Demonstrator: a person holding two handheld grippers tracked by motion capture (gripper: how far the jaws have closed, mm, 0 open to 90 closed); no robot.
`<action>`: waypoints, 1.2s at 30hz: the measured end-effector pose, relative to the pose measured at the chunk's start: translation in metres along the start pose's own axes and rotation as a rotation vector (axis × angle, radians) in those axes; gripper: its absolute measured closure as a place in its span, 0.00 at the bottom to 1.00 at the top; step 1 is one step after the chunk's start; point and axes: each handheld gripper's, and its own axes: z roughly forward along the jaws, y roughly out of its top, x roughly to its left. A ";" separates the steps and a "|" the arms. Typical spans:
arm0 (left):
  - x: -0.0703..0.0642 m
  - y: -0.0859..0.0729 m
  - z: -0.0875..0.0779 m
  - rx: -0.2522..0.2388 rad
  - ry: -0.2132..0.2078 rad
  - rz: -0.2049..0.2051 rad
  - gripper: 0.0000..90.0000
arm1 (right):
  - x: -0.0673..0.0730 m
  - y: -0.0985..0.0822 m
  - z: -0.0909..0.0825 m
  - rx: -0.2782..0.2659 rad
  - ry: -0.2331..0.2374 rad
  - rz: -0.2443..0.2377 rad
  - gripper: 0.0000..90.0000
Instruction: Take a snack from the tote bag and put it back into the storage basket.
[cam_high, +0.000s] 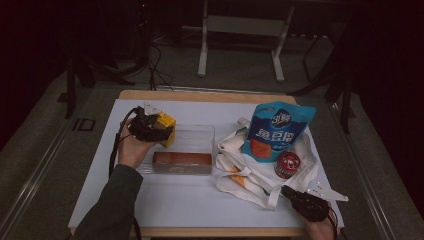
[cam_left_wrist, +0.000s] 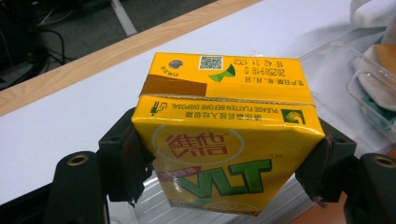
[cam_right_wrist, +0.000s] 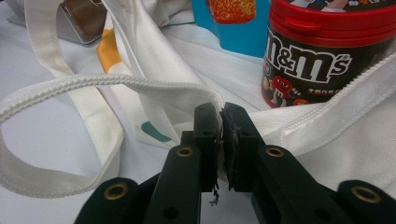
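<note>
A: Two grips at once. On the table (cam_high: 100, 200), my right gripper (cam_right_wrist: 220, 114) is pressed together on the tote's (cam_high: 250, 172) rim, I think to keep the bag from sliding; the chip bag (cam_high: 277, 131) and candy tub (cam_high: 287, 165) lie on it.

B: And the left?

A: My left gripper (cam_high: 150, 129) pinches the yellow carton (cam_left_wrist: 224, 140) by its two sides, jaws spread wide around it, just above the clear tray's (cam_high: 200, 131) left end. That side grip leaves its base free for setting down.

B: Which way does it point?

A: Long axis tilted, the carton's top facing away from the gripper camera, toward the table's far edge.
</note>
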 end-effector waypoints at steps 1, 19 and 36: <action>0.001 -0.002 0.000 0.001 0.003 -0.002 0.32 | 0.000 0.000 0.000 0.000 0.000 0.000 0.93; 0.008 -0.031 0.002 0.062 0.042 0.000 0.32 | 0.000 0.000 0.000 -0.001 0.001 0.003 0.93; 0.012 -0.049 0.001 0.079 0.042 -0.040 0.32 | 0.000 0.000 0.000 -0.001 0.001 0.003 0.93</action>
